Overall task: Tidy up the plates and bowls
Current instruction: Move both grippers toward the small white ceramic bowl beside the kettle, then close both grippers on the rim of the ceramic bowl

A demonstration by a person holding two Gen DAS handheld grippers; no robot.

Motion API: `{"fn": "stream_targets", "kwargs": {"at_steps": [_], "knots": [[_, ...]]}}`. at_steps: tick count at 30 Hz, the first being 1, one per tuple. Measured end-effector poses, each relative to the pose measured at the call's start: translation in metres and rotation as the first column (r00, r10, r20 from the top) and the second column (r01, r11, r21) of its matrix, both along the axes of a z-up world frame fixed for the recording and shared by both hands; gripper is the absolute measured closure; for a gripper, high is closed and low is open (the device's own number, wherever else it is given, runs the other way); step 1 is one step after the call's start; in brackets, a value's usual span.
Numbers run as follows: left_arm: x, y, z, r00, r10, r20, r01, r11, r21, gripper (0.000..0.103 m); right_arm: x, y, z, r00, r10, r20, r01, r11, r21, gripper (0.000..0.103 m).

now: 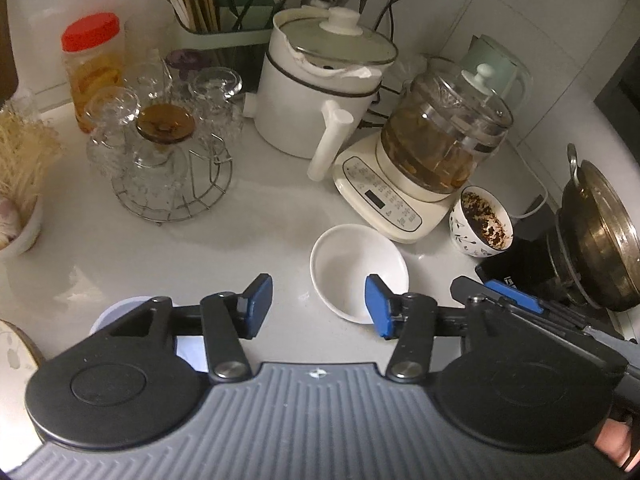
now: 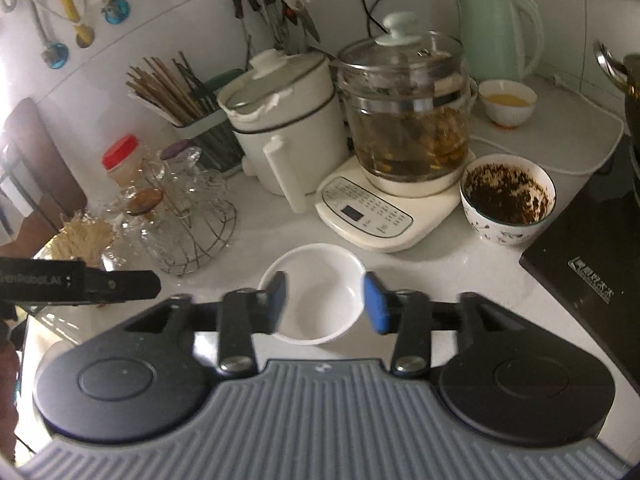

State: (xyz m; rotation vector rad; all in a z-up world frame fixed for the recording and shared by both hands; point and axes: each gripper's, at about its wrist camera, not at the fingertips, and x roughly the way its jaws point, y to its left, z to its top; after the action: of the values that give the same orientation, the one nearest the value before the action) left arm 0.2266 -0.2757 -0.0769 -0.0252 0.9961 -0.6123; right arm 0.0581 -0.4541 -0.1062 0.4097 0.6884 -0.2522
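Observation:
A small empty white bowl [image 1: 352, 268] [image 2: 320, 284] sits on the white counter in front of the cream kettle base. My right gripper [image 2: 326, 302] is open, its blue pads on either side of this bowl in the right wrist view, not pressing on it. My left gripper [image 1: 318, 306] is open just left of the bowl, and its right pad overlaps the near rim in the left wrist view. A patterned bowl [image 1: 482, 222] [image 2: 508, 198] smeared with dark residue stands to the right. A small cup [image 2: 507, 102] of yellow liquid is at the back.
A glass kettle on a cream base [image 2: 376, 208], a white pot [image 1: 316, 92], a wire rack of glasses [image 1: 168, 160] and a chopstick holder [image 1: 224, 28] crowd the back. A black cooktop [image 2: 592, 264] with a wok [image 1: 600, 232] is right. A bowl of noodles [image 1: 20, 232] is left.

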Motion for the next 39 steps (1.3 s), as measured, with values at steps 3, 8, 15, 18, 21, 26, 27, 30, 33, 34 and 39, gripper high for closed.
{"fn": "stream_targets", "kwargs": {"at_steps": [3,8,15,18,21,26,27,30,33,34,39], "knots": [[0.005,-0.008,-0.011,1.0,-0.006,-0.006,0.006,1.0,-0.004,0.044,0.006,-0.006,-0.008,1.0,0.007,0.005,-0.007,1.0,0.016,0.044],[0.014,-0.021,-0.031,1.0,-0.02,0.007,0.02,1.0,-0.003,0.044,0.018,-0.017,-0.03,1.0,-0.008,0.006,0.007,1.0,0.025,0.044],[0.031,-0.038,-0.055,0.995,-0.029,-0.097,0.029,1.0,0.002,0.044,0.025,-0.033,-0.053,0.997,-0.073,-0.017,0.074,0.993,0.096,0.044],[0.038,-0.047,-0.065,0.994,-0.027,-0.104,0.029,0.999,0.025,0.044,0.024,-0.037,-0.059,0.997,-0.078,-0.019,0.08,0.991,0.106,0.044],[0.042,-0.056,-0.076,0.993,-0.041,-0.111,0.045,0.998,0.034,0.044,0.025,-0.039,-0.069,0.997,-0.079,-0.021,0.081,0.991,0.109,0.044],[0.048,-0.066,-0.091,0.992,-0.065,-0.11,0.07,0.997,0.045,0.044,0.029,-0.043,-0.085,0.996,-0.085,-0.019,0.087,0.988,0.131,0.048],[0.049,-0.067,-0.093,0.991,-0.072,-0.11,0.077,0.996,0.045,0.045,0.03,-0.043,-0.088,0.996,-0.086,-0.018,0.088,0.988,0.13,0.048],[0.052,-0.07,-0.1,0.99,-0.09,-0.108,0.096,0.994,0.049,0.045,0.032,-0.044,-0.093,0.994,-0.104,-0.014,0.105,0.986,0.13,0.049],[0.056,-0.072,-0.105,0.989,-0.093,-0.113,0.098,0.994,0.046,0.045,0.037,-0.044,-0.097,0.995,-0.098,-0.005,0.098,0.985,0.145,0.052],[0.057,-0.073,-0.107,0.989,-0.092,-0.112,0.098,0.994,0.044,0.045,0.038,-0.044,-0.098,0.995,-0.096,-0.003,0.095,0.985,0.147,0.054],[0.061,-0.078,-0.116,0.986,-0.121,-0.116,0.126,0.991,0.038,0.059,0.045,-0.041,-0.105,0.996,-0.093,-0.004,0.093,0.986,0.138,0.063]]}}
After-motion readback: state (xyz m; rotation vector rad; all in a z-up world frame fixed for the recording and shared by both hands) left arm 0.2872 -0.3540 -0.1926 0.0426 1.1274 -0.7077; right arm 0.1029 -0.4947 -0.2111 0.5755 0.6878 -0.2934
